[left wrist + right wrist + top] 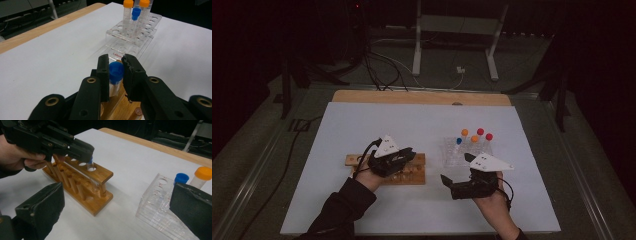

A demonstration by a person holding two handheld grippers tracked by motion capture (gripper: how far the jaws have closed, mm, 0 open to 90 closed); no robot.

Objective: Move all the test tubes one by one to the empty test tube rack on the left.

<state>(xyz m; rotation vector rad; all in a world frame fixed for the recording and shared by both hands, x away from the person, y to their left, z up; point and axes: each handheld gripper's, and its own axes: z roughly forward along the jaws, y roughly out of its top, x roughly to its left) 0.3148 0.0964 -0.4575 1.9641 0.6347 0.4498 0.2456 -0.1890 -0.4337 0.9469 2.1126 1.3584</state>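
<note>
Blue cap: I have the left hand-held gripper [116,72] pinching a blue-capped tube [115,75] just under its cap, jaws pressed on both sides of it.
Tube's place: it stands in an end hole of the wooden rack [82,187], lower part down through the top board, as my right gripper view shows [90,167].
Right side: my right hand-held gripper [112,207] is spread wide with nothing between its jaws, hanging above the tabletop [362,130] between the two racks.
Step, as I judge it: the tube is either being seated in the wooden rack or lifted from it; I cannot tell which from these pictures.
Done so far: I'd say one tube is at the wooden rack; its other holes that I can see look bare.
Left to do: several capped tubes stand in the clear plastic rack [467,152], so most of the moving seems ahead if they are meant to cross over.
High view gives: red, orange and blue caps in the clear rack, and both of my hands' layout on the white sheet.
Left gripper view gives: the pinch itself, close up, with the clear rack beyond.
Right gripper view gives: the tube's glassy body passing through the wooden rack, hidden from above by my left hand [367,177].
</note>
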